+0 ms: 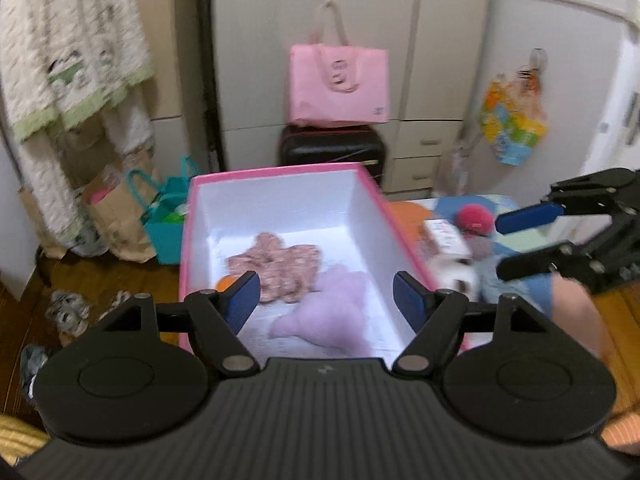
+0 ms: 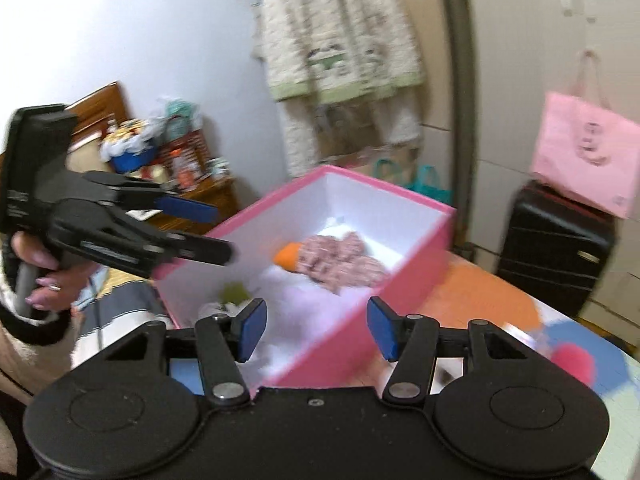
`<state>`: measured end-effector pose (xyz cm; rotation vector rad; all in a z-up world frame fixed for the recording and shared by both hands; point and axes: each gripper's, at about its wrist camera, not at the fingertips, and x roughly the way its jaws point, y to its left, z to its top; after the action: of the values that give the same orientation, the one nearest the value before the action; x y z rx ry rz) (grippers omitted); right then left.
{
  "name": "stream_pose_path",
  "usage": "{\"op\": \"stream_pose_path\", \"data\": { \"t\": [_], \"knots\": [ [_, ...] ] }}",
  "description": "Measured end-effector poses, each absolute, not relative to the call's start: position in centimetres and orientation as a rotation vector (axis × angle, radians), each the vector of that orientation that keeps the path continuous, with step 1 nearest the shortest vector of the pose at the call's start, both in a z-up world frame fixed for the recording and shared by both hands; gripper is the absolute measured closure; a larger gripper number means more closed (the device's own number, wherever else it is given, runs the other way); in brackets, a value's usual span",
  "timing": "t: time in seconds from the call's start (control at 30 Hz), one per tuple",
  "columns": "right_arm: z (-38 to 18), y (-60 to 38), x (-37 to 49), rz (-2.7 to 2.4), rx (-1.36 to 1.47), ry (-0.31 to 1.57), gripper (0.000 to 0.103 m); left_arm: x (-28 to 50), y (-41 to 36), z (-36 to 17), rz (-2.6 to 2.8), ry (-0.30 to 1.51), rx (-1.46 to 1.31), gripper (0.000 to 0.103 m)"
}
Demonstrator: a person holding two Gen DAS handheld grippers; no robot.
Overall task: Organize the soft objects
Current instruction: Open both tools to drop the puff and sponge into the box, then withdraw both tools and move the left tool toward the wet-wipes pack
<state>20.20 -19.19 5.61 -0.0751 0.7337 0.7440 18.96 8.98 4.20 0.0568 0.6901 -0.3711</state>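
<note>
A pink box [image 1: 280,172] with white inner walls holds a pink patterned soft toy [image 1: 276,264], a lilac soft toy [image 1: 332,312] and an orange piece [image 1: 226,282]. My left gripper [image 1: 326,300] is open and empty above the box's near end. My right gripper [image 1: 500,244] is open and empty to the right of the box, over a pile with a red ball [image 1: 474,218] and a white plush [image 1: 460,276]. In the right wrist view the box [image 2: 436,236], patterned toy [image 2: 340,260], left gripper [image 2: 220,232] and open right gripper [image 2: 316,326] show.
A pink tote [image 1: 340,84] sits on a black suitcase [image 1: 332,148] behind the box. Paper and teal bags [image 1: 160,216] stand at the left on the wooden floor. A quilt [image 1: 72,60] hangs at left. A cluttered side table [image 2: 188,184] stands by the wall.
</note>
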Motion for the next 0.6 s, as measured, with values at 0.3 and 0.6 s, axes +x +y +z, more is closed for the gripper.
{"op": "stream_pose_path", "data": {
  "t": [0.3, 0.6],
  "knots": [
    [5.7, -24.7, 15.0, 0.616, -0.125, 0.736, 0.039, 15.2, 4.5, 6.1, -0.570, 0.695, 0.080, 0.030],
    [5.0, -26.9, 11.6, 0.583, -0.169, 0.718, 0.036, 13.4, -2.7, 5.5, -0.704, 0.728, 0.180, 0.030]
  ]
}}
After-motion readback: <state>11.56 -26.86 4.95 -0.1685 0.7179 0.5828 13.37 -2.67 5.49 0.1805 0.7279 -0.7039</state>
